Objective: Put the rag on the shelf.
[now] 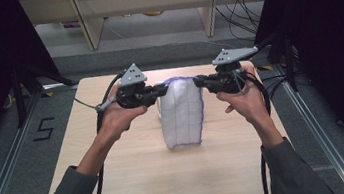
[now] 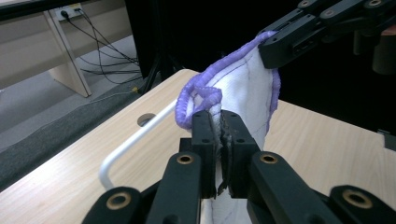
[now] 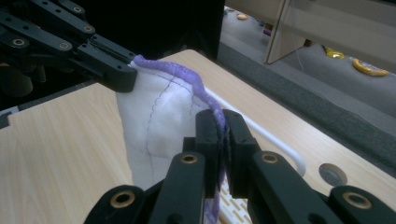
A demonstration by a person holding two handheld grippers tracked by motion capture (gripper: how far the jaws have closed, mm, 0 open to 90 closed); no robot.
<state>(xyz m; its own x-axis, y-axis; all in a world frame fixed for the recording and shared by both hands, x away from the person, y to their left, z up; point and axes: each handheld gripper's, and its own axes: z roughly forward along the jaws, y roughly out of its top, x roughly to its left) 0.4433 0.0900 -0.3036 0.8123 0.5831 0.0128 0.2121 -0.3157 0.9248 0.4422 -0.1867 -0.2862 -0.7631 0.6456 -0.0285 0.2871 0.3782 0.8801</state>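
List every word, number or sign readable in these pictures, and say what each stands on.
"5" – black mark on the grey floor left of the table.
No writing can be read on the white cloth, nor on the left tongs or right tongs gripping its purple edge.

Both forearms wear grey long sleeves (image 1: 71, 191). The left claw (image 1: 161, 90) and the right claw (image 1: 199, 80) are matte black linkages with brass-coloured pivot pins, each topped by a grey three-cornered plate (image 1: 133, 75) dotted with small dark holes. A thick black cable (image 1: 101, 182) trails from each.
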